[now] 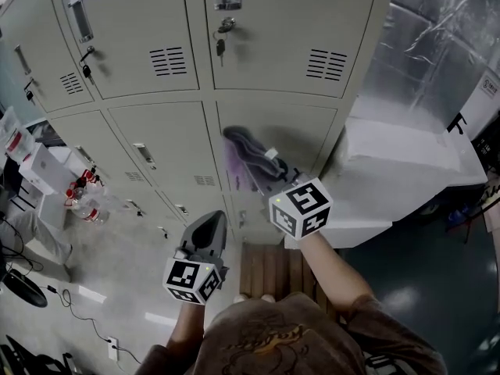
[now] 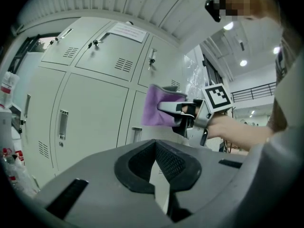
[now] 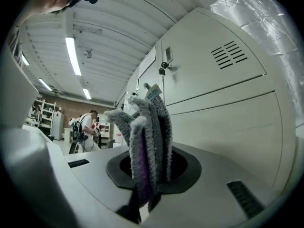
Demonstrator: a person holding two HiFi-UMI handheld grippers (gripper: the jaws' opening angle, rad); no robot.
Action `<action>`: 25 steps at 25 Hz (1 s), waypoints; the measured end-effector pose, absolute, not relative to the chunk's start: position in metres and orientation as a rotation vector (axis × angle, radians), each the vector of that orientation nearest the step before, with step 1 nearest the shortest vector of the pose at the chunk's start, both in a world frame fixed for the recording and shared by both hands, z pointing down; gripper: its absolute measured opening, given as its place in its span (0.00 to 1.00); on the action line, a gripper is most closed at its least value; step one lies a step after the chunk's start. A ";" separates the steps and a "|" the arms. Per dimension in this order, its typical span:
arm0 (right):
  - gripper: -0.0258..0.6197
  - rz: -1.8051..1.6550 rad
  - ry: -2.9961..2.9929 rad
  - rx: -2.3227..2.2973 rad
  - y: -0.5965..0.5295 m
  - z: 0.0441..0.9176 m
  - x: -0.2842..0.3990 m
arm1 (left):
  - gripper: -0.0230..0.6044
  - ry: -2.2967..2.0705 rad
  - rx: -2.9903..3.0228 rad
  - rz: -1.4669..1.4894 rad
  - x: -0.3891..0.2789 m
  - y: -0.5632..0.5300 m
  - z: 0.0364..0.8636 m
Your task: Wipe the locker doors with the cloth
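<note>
Right gripper (image 3: 148,182): jaws clamped on the folded cloth, which stands up out of them.
Cloth (image 1: 248,153): purple and grey, at the centre of the head view, held in front of a middle-row locker door (image 1: 308,131); whether it touches the door cannot be told.
Left gripper (image 2: 154,163): jaws together with nothing between them; lower centre of the head view, back from the lockers.
Keys (image 1: 221,41): hanging from the lock of the door above, top centre.

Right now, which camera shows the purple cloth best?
The left gripper view: the cloth spreads out purple at the locker door, clamped in the right hand-held gripper. The head view shows it from above, bunched and greyish. The right gripper view shows only its folded edges close up between the jaws.
</note>
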State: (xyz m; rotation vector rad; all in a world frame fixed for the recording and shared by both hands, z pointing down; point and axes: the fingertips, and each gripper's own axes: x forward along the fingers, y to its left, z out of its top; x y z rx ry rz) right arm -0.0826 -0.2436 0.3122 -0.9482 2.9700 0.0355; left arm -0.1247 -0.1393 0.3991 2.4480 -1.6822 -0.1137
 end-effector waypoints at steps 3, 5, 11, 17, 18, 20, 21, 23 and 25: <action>0.12 0.050 2.950 -0.958 -0.258 0.300 -0.098 | 0.04 -1.690 2.446 -0.125 -0.128 -0.142 0.398; 0.12 0.059 2.942 -0.972 -0.266 0.296 -0.107 | 0.04 -1.693 2.444 -0.131 -0.129 -0.144 0.397; 0.12 0.109 2.953 -1.029 -0.285 0.298 -0.131 | 0.04 -1.701 2.428 -0.138 -0.134 -0.147 0.399; 0.12 0.120 2.940 -1.102 -0.303 0.302 -0.138 | 0.04 -1.695 2.414 -0.146 -0.137 -0.152 0.403; 0.12 0.120 2.937 -1.114 -0.305 0.303 -0.137 | 0.04 -1.693 2.412 -0.144 -0.137 -0.152 0.404; 0.12 0.117 2.931 -1.135 -0.309 0.304 -0.137 | 0.04 -1.691 2.412 -0.141 -0.137 -0.153 0.405; 0.12 0.119 2.927 -1.144 -0.310 0.304 -0.136 | 0.04 -1.690 2.413 -0.140 -0.137 -0.154 0.405; 0.12 0.124 2.923 -1.154 -0.313 0.304 -0.136 | 0.04 -1.685 2.417 -0.138 -0.137 -0.156 0.404; 0.12 0.129 2.922 -1.159 -0.314 0.303 -0.135 | 0.04 -1.679 2.421 -0.137 -0.136 -0.157 0.404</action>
